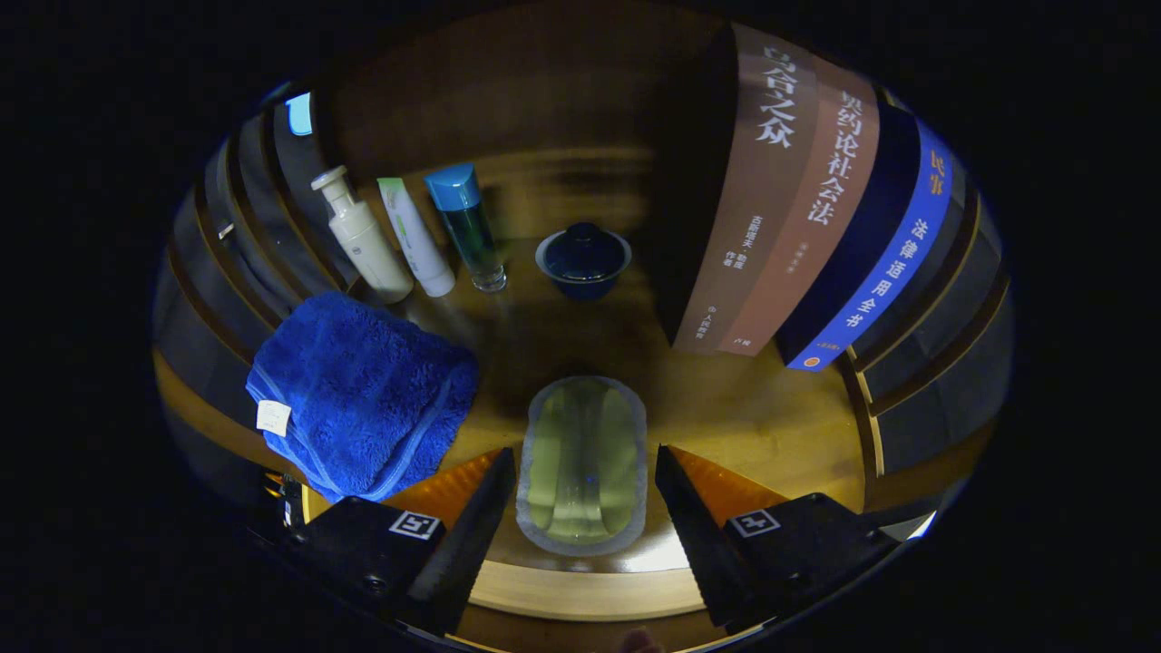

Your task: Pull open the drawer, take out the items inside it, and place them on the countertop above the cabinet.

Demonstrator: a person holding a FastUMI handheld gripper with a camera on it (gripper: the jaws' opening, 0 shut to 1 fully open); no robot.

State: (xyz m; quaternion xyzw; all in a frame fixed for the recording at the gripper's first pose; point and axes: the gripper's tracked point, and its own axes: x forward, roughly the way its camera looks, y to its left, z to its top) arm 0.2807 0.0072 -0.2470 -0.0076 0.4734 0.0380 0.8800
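A: How is the item between the fingers seen?
B: A pale green oblong container (581,464) with a translucent grey rim is seen lying on the wooden countertop (771,417), between the spread fingers of the gripper (580,508); neither finger is seen touching it.

A: What is held inside it?
B: That cannot be made out.

A: And beyond?
B: A lidded dark blue bowl (582,261), its contents hidden, three bottles (413,234), a folded blue towel (363,394) and standing books (798,209) are seen. The drawer is hidden from view.
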